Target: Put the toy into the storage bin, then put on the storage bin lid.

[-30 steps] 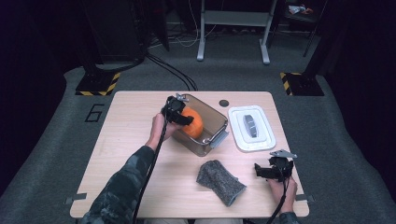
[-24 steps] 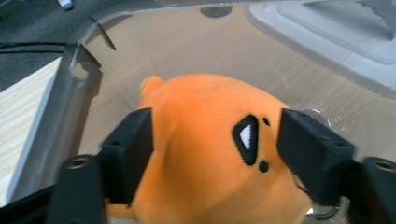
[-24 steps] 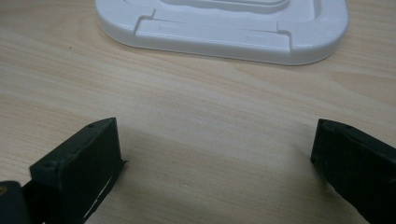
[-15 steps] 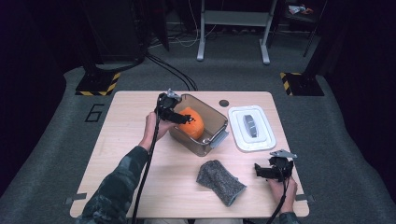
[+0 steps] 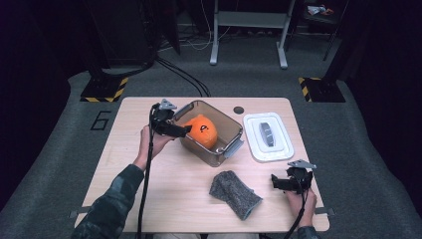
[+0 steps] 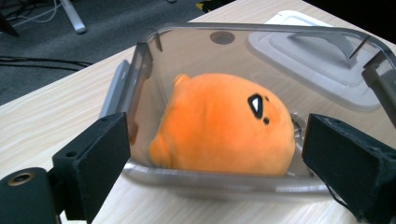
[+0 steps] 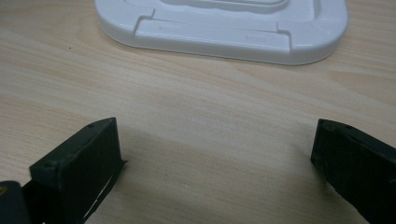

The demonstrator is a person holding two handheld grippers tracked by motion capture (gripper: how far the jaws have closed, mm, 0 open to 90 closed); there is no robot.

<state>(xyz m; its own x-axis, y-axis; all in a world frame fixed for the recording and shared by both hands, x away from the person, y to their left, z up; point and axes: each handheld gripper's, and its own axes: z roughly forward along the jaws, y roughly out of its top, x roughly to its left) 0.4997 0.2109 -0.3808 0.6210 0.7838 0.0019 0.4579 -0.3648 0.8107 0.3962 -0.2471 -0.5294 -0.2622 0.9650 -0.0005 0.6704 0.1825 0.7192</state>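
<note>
Plush (image 6: pixel 224 123) lodged in box (image 5: pixel 226 127), just ahead of left claw (image 5: pixel 185 130), jaws just opened wide, empty; lid (image 5: pixel 267 137), off, beyond right claw (image 5: pixel 275 182), likewise agape, empty; lidding outstanding.

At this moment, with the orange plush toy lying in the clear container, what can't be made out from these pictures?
- Underside of the orange plush toy: left gripper view, hidden by its own body and the clear container rim.
- Marking on the toy: high view, too small to read.
- White lid: right gripper view, far part cut off by the top edge.
- Grey cloth: high view, too blurred to tell what it is.
</note>
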